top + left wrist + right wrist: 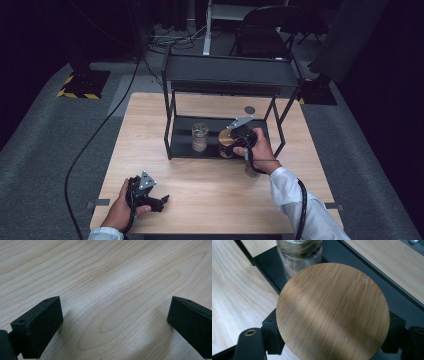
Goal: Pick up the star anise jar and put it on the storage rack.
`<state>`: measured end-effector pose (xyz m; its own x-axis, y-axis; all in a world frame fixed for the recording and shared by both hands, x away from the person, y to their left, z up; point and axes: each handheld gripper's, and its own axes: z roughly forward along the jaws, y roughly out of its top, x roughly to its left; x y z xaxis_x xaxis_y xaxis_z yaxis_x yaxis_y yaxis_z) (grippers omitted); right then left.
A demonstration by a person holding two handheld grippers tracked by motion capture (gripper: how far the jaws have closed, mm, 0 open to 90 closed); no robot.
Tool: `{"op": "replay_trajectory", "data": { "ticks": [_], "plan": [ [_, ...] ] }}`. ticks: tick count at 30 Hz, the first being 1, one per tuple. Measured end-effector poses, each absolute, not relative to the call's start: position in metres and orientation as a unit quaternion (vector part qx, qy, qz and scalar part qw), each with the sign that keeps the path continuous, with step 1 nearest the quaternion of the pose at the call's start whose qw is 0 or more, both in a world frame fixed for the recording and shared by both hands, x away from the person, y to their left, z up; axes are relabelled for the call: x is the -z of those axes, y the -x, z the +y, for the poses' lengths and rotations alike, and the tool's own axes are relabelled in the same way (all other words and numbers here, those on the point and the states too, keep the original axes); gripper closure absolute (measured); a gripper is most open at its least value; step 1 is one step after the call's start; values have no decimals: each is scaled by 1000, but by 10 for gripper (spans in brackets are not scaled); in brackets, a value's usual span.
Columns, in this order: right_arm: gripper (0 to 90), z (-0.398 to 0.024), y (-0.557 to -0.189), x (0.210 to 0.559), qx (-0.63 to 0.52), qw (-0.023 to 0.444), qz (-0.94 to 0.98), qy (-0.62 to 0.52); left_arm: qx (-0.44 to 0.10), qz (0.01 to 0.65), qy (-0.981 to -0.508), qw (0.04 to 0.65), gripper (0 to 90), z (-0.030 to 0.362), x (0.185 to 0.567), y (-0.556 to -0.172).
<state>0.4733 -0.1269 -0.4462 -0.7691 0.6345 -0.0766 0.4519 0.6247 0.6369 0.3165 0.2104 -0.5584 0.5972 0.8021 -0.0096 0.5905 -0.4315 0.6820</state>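
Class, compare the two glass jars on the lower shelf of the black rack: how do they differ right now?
The left jar is open-topped and stands free; the right jar wears a round bamboo lid. The right gripper has its jaws on either side of the right jar's lid, while nothing touches the left jar. Both are clear glass, upright, on the rack's bottom shelf.

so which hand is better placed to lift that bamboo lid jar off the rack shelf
Right. The right gripper already has its jaws on either side of the bamboo lid on the rack, while the left gripper sits open near the table edge.
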Motion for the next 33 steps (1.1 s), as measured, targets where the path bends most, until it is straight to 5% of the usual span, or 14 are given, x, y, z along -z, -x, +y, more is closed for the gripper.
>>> {"op": "replay_trajectory", "data": {
  "ticks": [33],
  "plan": [
    [254, -113, -513, 477, -266, 170, 885, -342, -160, 418, -831, 330, 0, 210, 558, -317]
  ]
}}
